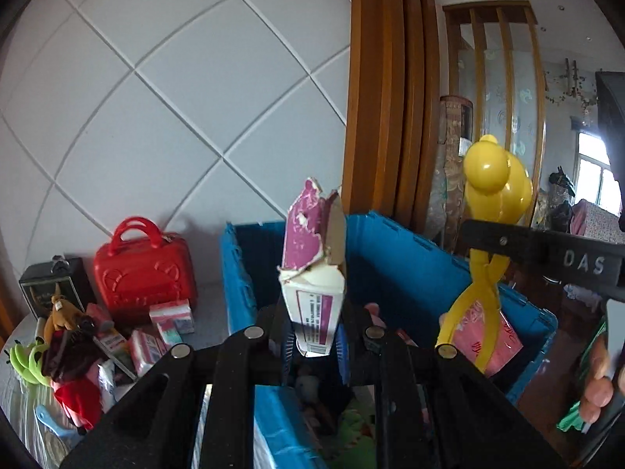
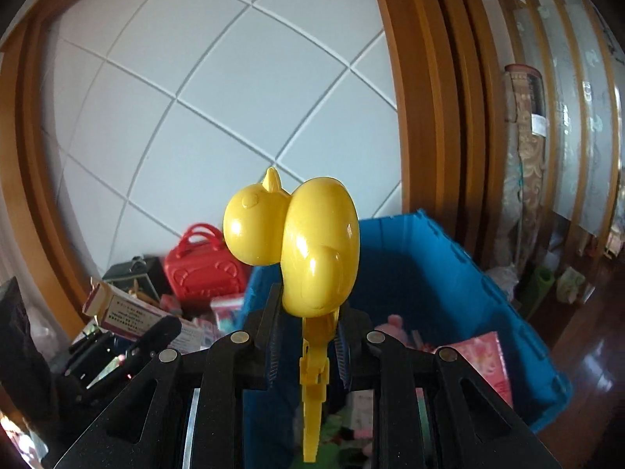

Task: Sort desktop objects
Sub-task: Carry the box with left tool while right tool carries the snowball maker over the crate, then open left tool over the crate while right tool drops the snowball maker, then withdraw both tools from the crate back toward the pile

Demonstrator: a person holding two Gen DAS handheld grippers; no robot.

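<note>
i have the left gripper (image 1: 314,336) clamped on a torn white and purple carton (image 1: 314,273), which stands nearly upright between the jaws with its ripped top flaps open. it hangs over the blue crate (image 1: 410,262), above the open inside. my right gripper (image 2: 308,336) is clamped on the stem of a yellow duck-shaped tong (image 2: 308,242); the two round duck halves sit closed together above the jaws and the handles hang down below them. from the left wrist view i see the same tong (image 1: 494,179) held up over the right side of the crate, with the right gripper's black bar (image 1: 547,250) crossing it and fingers (image 1: 595,387) of a hand at the frame's right edge. inside the crate lie a pink packet (image 1: 496,336) and some soft toys, partly hidden. to the left of the crate, on the grey surface (image 1: 211,301), sit a red toy suitcase (image 1: 142,269), small tissue packs (image 1: 172,318) and a heap of plush things (image 1: 66,348).
</note>
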